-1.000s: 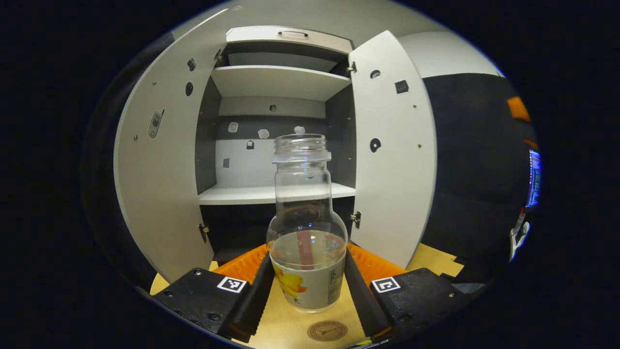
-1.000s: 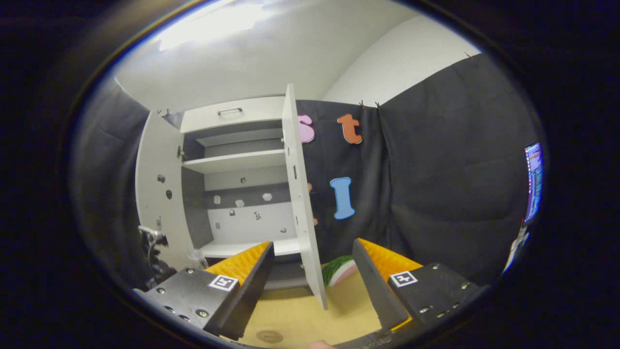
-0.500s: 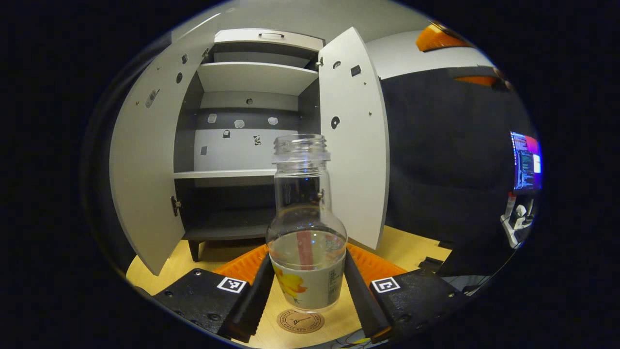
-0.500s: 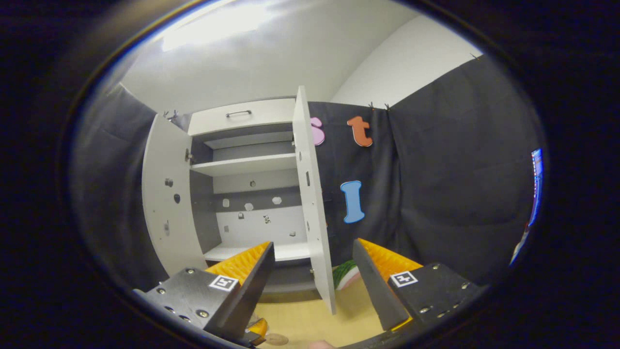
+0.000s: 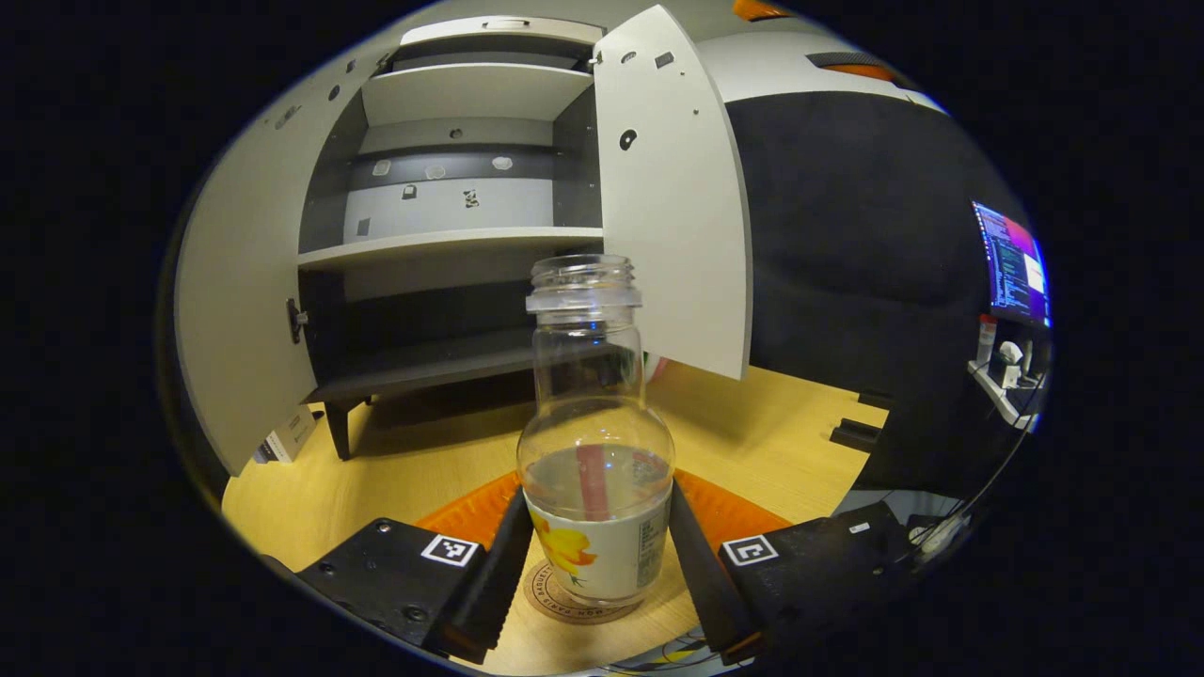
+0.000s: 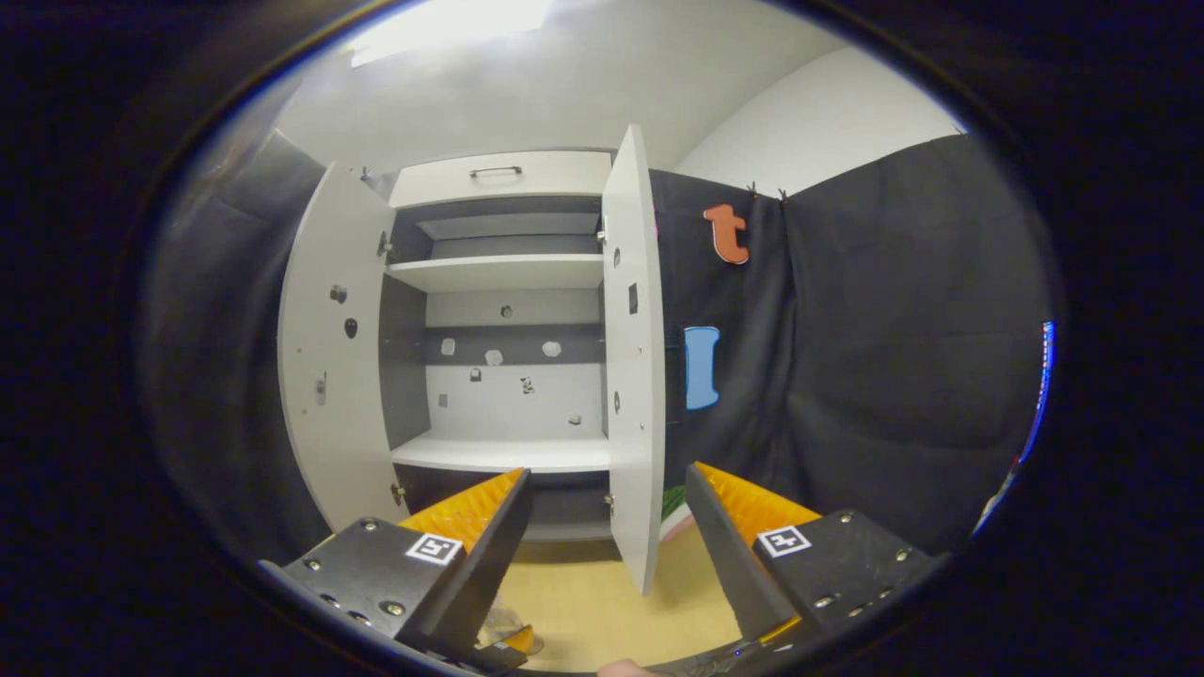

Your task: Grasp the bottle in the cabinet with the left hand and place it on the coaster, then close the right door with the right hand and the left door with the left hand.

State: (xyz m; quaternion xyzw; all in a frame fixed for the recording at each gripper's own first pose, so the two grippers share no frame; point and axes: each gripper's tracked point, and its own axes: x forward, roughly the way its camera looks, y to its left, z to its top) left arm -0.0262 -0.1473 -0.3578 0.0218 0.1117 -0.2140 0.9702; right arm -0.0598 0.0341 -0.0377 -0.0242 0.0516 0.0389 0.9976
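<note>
Lowered since a second ago, the clear labelled bottle (image 5: 595,442) now meets the round coaster (image 5: 564,603) on the wooden table (image 5: 414,470), the left gripper (image 5: 594,564) clenched on it. Behind, both cabinet doors stand open; the right gripper (image 6: 607,536), released, faces the right door (image 6: 635,376) edge.

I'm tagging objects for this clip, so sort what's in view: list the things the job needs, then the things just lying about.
Part of the job:
- bottle, held in the left gripper
- coaster under it
- right door, open
- left door, open
- right gripper, jaws apart

Just lying about:
- monitor
- small box by the cabinet leg
- watermelon-slice toy behind the right door
</note>
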